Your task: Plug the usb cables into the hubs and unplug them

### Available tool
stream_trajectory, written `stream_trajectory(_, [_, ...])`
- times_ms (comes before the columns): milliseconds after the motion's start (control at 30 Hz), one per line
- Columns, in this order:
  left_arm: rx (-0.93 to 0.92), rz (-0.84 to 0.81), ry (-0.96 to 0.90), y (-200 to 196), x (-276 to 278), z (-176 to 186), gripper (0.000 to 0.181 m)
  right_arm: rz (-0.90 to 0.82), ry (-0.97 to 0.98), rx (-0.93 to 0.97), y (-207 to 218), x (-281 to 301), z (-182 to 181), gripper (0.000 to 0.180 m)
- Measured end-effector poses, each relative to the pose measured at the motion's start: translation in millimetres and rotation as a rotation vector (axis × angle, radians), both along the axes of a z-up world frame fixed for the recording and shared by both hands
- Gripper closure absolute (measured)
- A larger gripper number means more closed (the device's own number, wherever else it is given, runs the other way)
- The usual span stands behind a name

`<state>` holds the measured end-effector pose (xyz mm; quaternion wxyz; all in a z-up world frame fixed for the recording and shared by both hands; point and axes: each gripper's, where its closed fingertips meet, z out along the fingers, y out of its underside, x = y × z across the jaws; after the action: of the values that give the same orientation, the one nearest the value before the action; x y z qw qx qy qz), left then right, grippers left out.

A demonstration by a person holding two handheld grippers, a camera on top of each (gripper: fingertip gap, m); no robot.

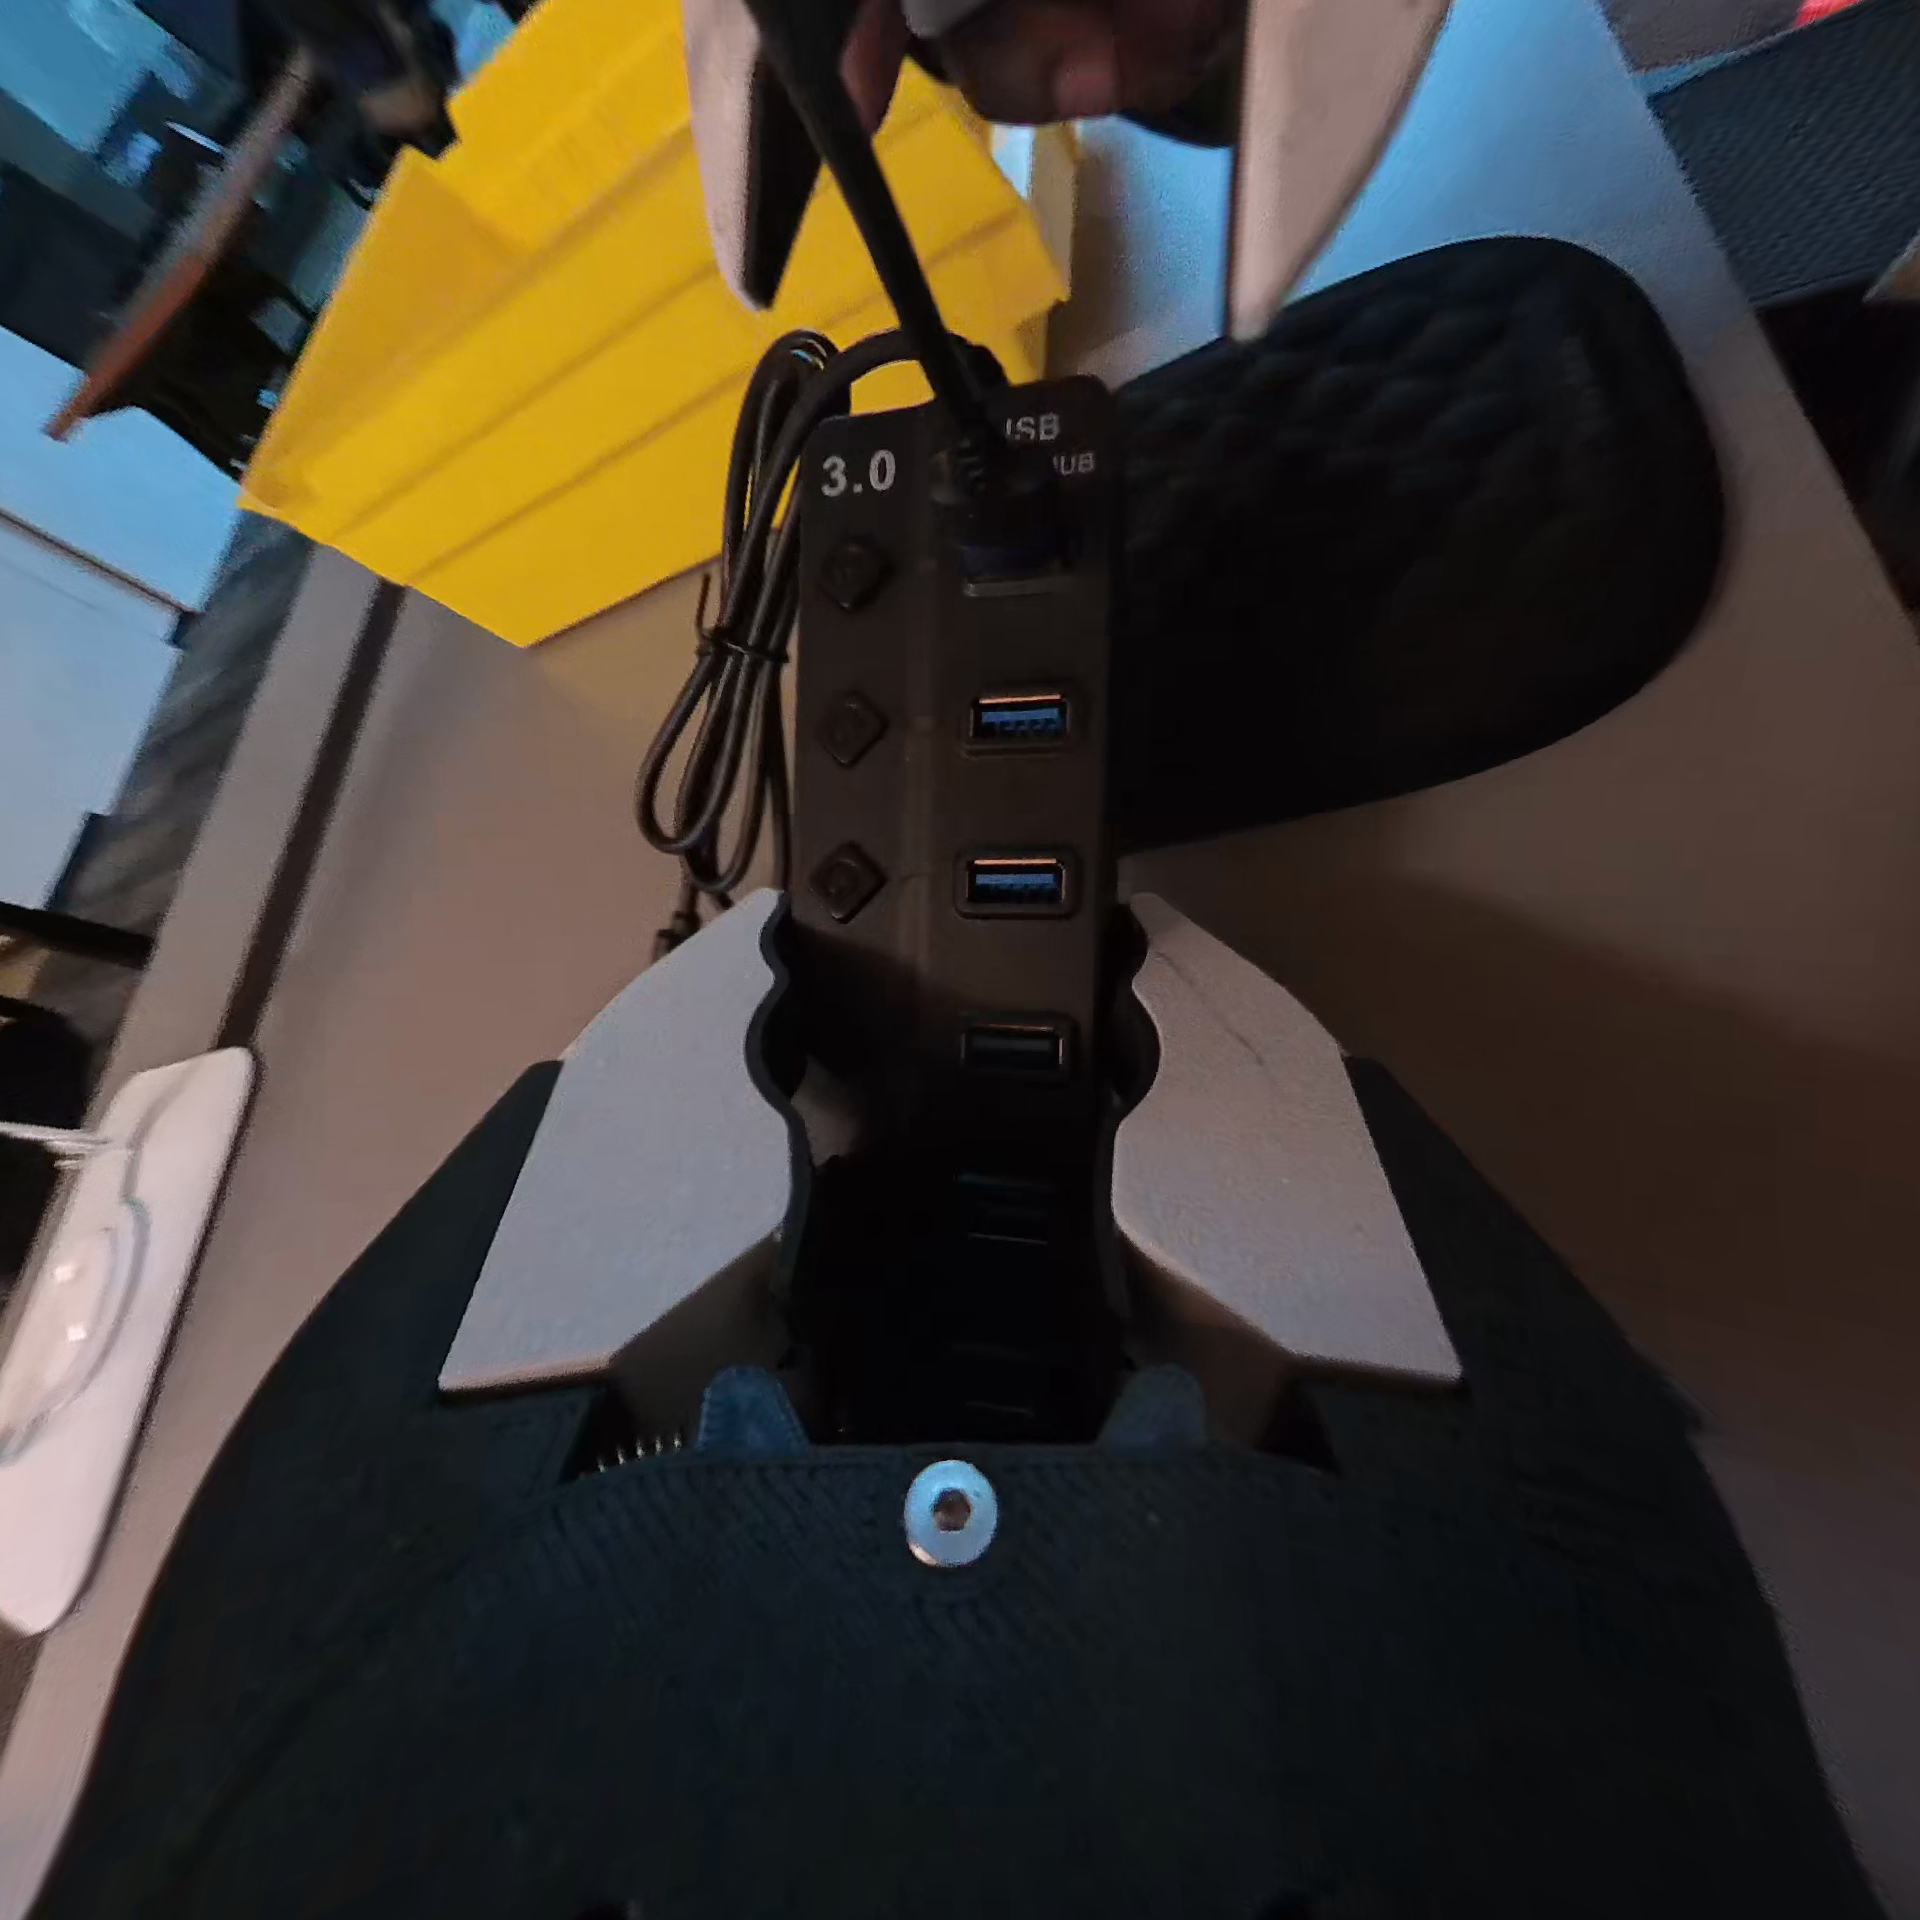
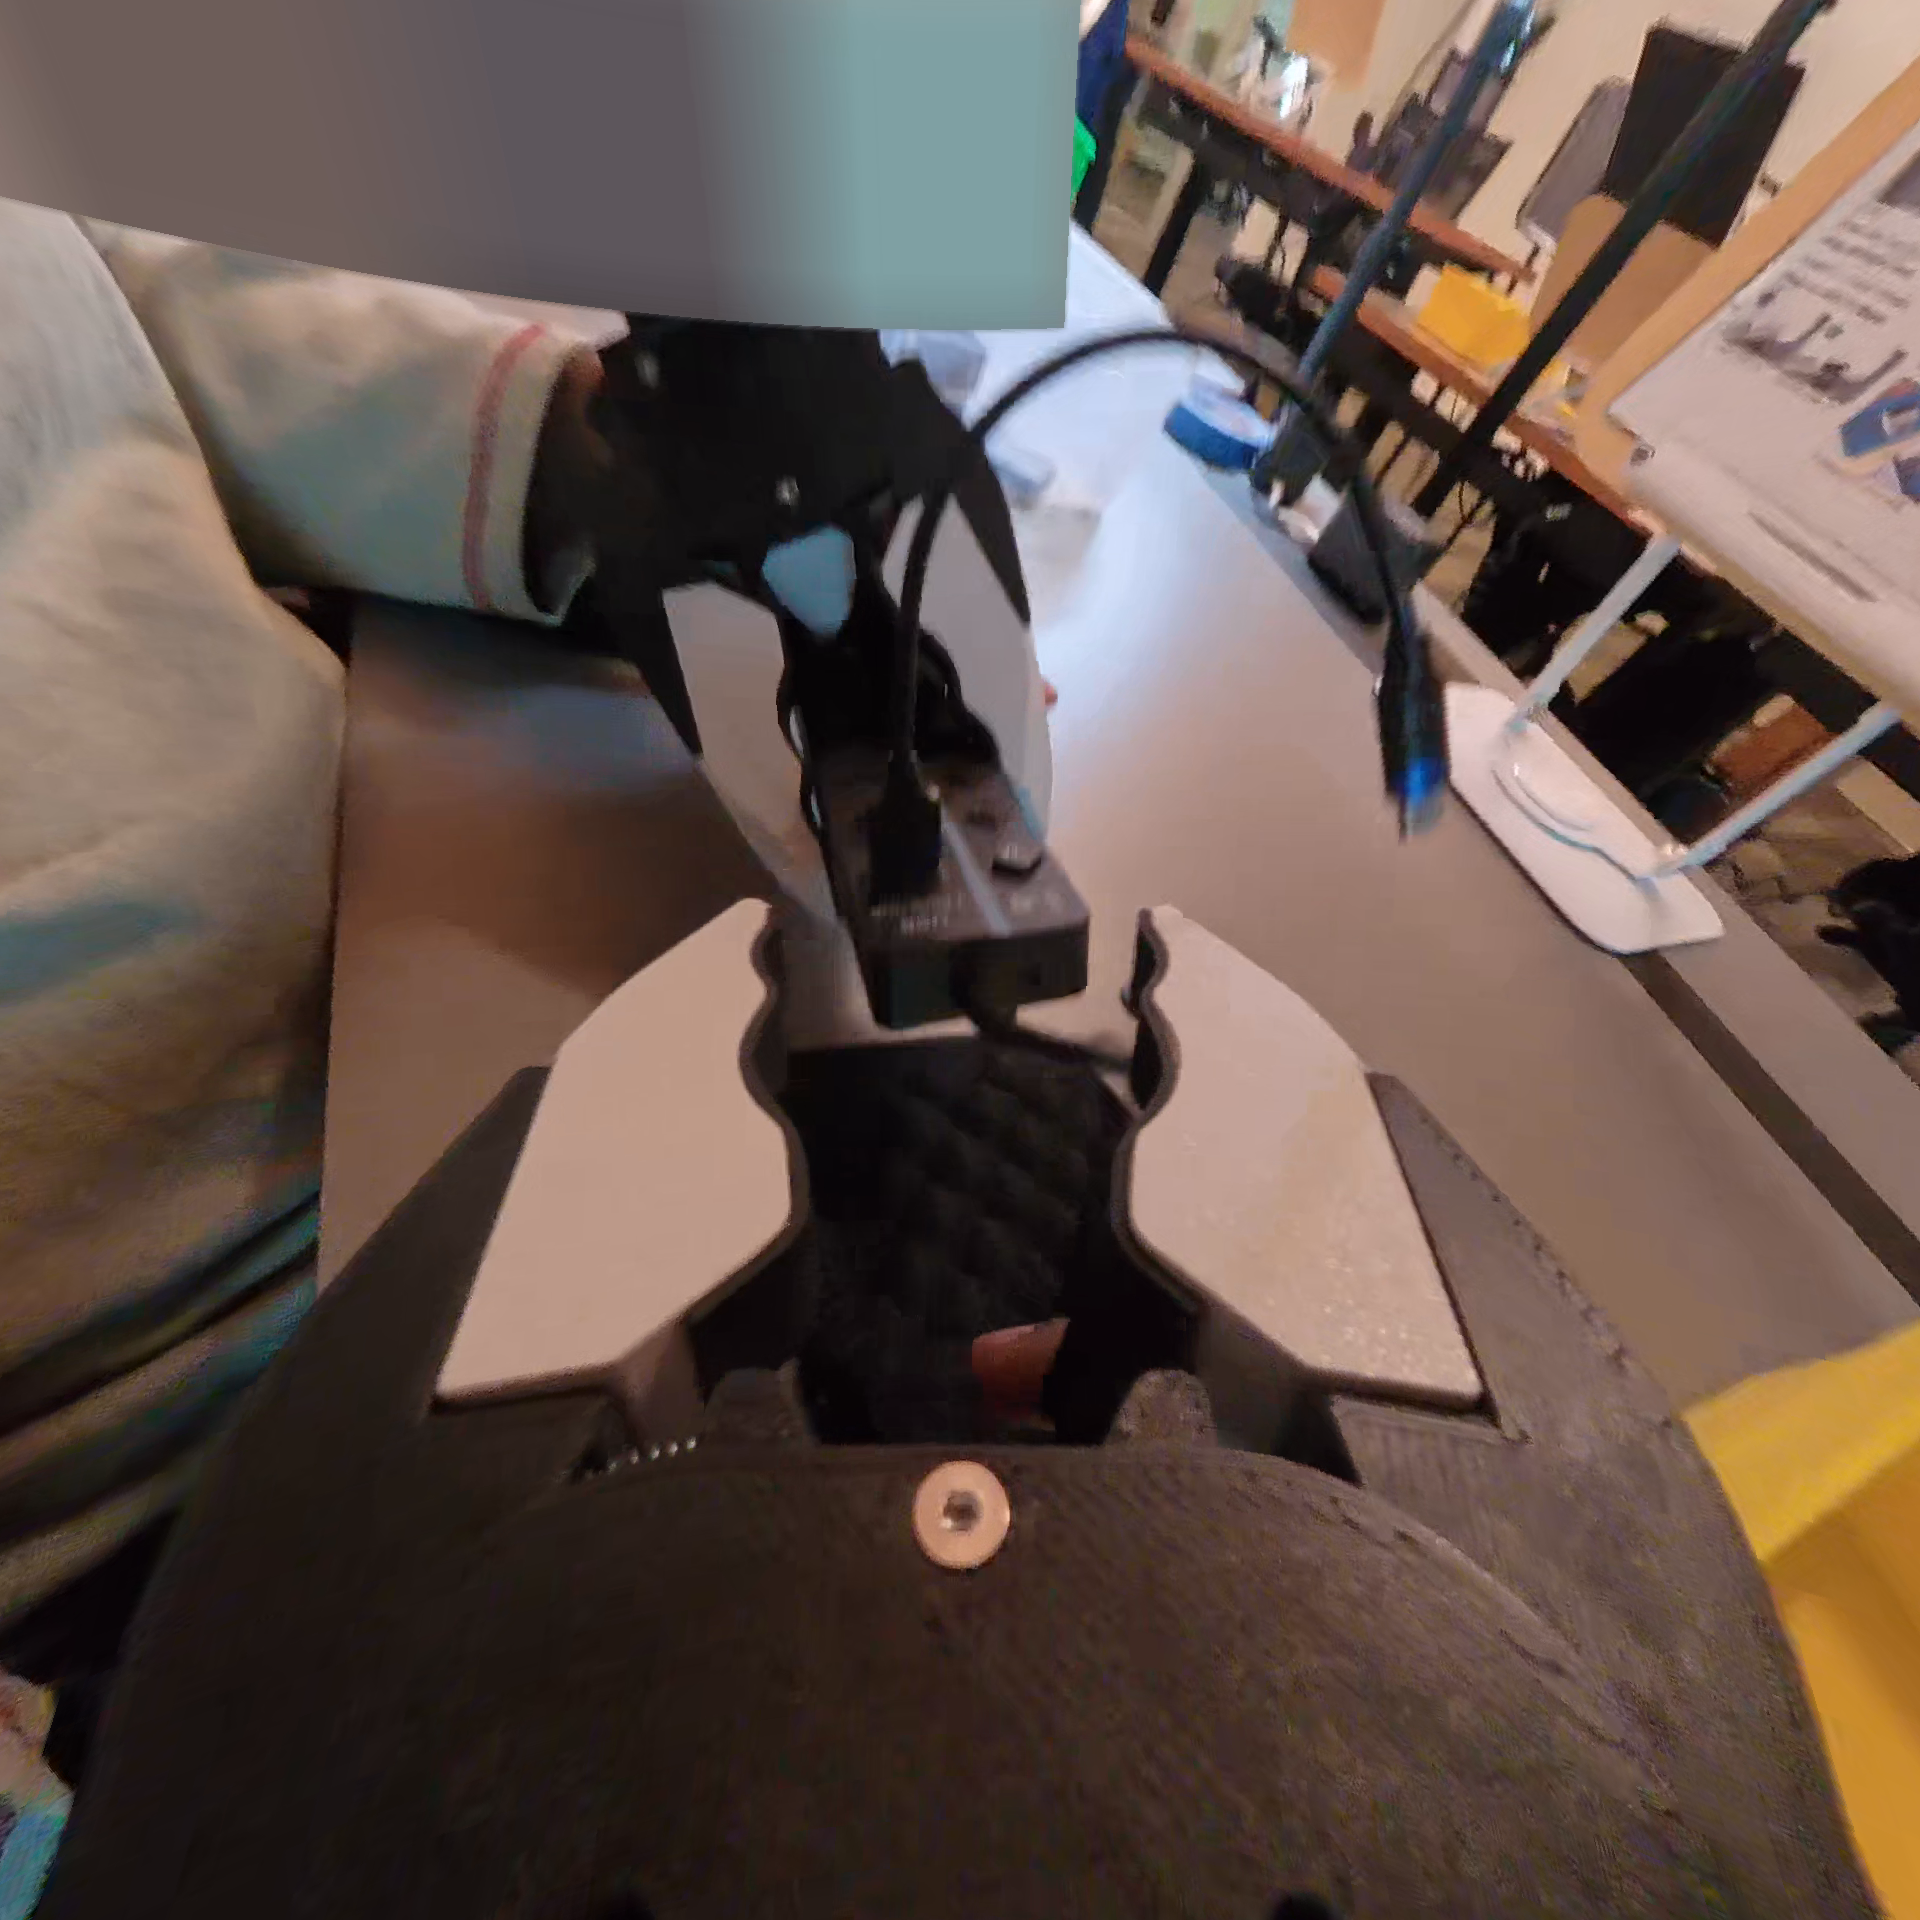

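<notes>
Your left tool [image 1: 951, 997] pinches the USB hub [image 1: 951, 727]; your right tool [image 2: 951, 987] is spread, empty. The plugged cable [image 1: 883, 260] could yank the hub crooked if you pull it sideways.

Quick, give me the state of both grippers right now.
Left gripper: shut on the black USB hub, which has a cable plugged in.
Right gripper: open, holding nothing, facing the hub's end.

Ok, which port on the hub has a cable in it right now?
The far-end port on the hub, by the printed end, holds the black cable. The three ports nearer the left tool are empty.
</notes>
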<state>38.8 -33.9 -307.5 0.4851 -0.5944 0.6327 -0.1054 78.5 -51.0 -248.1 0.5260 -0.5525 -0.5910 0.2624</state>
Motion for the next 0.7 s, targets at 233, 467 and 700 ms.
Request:
stream_trajectory(233, [0.071, -0.048, -0.033, -8.5, 9.1, 6.3, 0.123, 0.037, -0.110, 0.008, -4.6, -20.7, -17.8, 0.109])
stream_trajectory(467, [-0.086, -0.079, -0.037, -19.6, 12.2, -4.8, 0.123, 0.021, -0.181, -0.074, -1.9, -14.3, -35.7, 0.124])
stream_trajectory(700, [0.033, 0.055, -0.362, -20.2, -26.4, 68.4, 0.087, -0.022, -0.194, -0.159, 6.0, 12.9, -53.2, 0.124])
